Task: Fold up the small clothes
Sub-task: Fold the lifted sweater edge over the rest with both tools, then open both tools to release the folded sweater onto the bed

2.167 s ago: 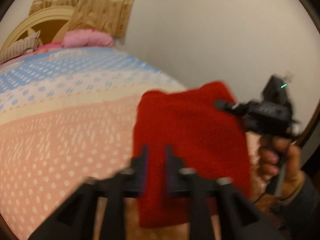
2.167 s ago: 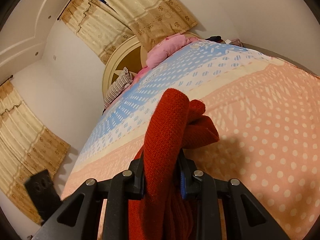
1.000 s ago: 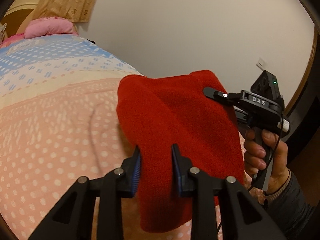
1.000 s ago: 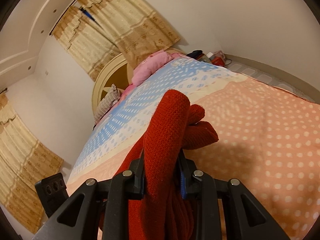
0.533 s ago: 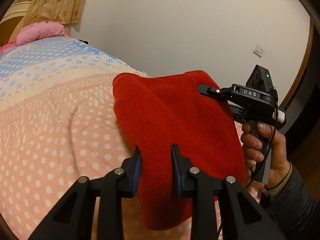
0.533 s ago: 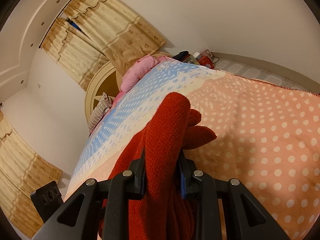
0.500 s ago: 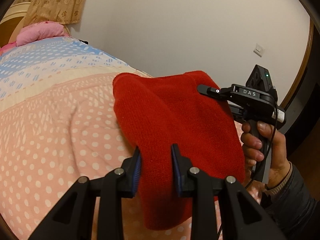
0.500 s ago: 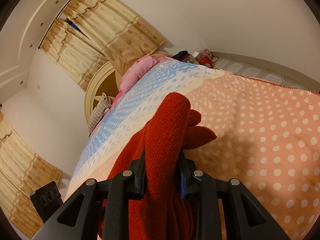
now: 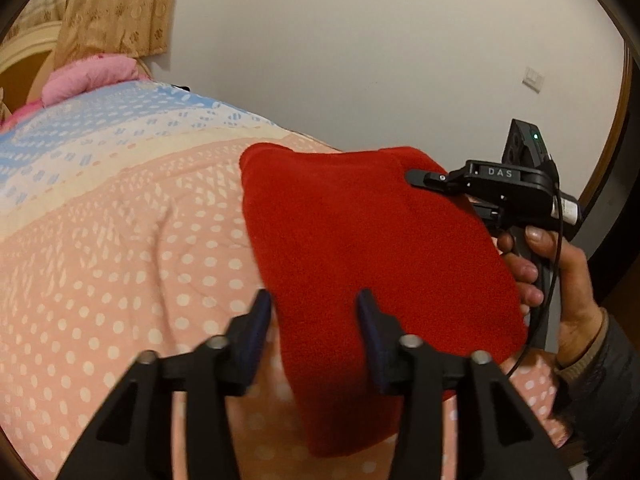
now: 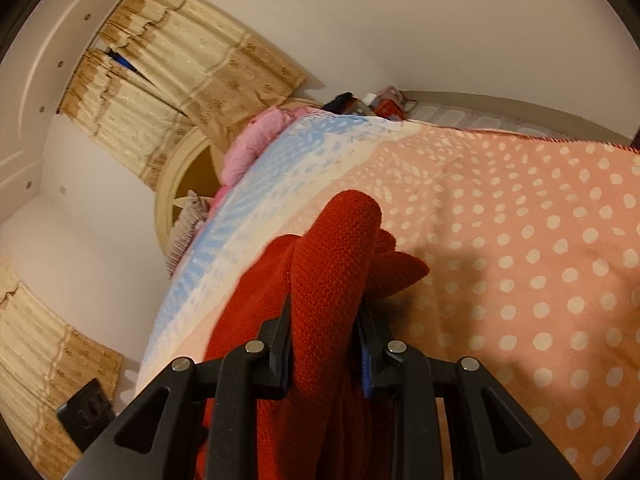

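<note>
A red knitted garment point(image 9: 360, 232) hangs folded over the pink dotted bedcover point(image 9: 120, 260). My left gripper point(image 9: 314, 300) straddles its near edge and its jaws are opening. The cloth lies between them, but the left pad point(image 9: 260, 312) stands clear of it. My right gripper point(image 10: 324, 308) is shut on a thick bunched fold of the same garment point(image 10: 336, 248), which rises above its fingers. In the left wrist view, a hand point(image 9: 560, 280) holds that gripper at the cloth's far right corner.
The bedcover point(image 10: 520, 260) turns cream and then blue toward the headboard. A pink pillow point(image 9: 88, 76) and a striped cushion point(image 10: 186, 228) lie there. Beige curtains point(image 10: 180, 60) hang behind. Small items point(image 10: 380, 106) sit beyond the bed's far side.
My left gripper's jaws have spread apart and no longer pinch the red cloth. The right gripper has sunk toward the bed, still clamped on its fold.
</note>
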The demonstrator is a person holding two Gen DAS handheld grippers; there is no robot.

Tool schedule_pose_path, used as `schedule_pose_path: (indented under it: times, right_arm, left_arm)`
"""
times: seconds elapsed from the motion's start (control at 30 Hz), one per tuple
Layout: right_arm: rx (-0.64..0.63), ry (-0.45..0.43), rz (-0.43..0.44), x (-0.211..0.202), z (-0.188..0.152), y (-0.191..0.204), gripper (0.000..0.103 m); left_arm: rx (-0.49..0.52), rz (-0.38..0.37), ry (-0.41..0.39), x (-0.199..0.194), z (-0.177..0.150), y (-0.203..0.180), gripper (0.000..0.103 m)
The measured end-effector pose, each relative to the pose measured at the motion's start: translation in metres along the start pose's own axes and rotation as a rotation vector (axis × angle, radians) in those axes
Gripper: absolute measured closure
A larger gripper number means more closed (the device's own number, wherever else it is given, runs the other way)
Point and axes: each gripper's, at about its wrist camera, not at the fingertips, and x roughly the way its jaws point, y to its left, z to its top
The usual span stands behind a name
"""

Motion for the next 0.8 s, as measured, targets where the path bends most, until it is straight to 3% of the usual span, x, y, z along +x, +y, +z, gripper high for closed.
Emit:
schedule_pose_path:
  times: [0.07,0.13,0.3,0.37,0.43,0.5,0.57,0.8]
  right_arm:
    - [0.010,0.016,-0.026,0.003,-0.002,-0.006,0.076]
    - [0.016,0.027,-0.049,0.005,-0.004,-0.010,0.072]
    - [0.038,0.004,-0.115,-0.014,-0.006,-0.010,0.064]
    - [-0.016,-0.021,-0.191,-0.032,-0.011,0.005,0.064]
    - [-0.090,-0.050,-0.239,-0.052,-0.018,0.025,0.062]
    - [-0.147,-0.085,-0.252,-0.071,-0.029,0.045,0.049]
    - [-0.193,-0.127,-0.245,-0.091,-0.041,0.063,0.044]
    - [-0.360,-0.212,-0.287,-0.134,-0.089,0.125,0.043]
  left_arm:
    - [0.004,0.005,0.004,0.000,-0.002,0.000,0.049]
    - [-0.005,0.023,0.004,-0.002,-0.004,0.002,0.036]
    - [-0.055,0.037,0.008,-0.017,-0.011,0.008,0.027]
    - [-0.056,0.056,-0.002,-0.027,-0.014,0.007,0.025]
    - [-0.045,0.102,-0.023,-0.037,-0.017,0.003,0.015]
    - [-0.040,0.130,-0.054,-0.048,-0.020,0.000,0.011]
    - [-0.036,0.141,-0.091,-0.063,-0.022,-0.003,0.010]
    - [-0.009,0.170,-0.206,-0.109,-0.020,-0.017,0.001]
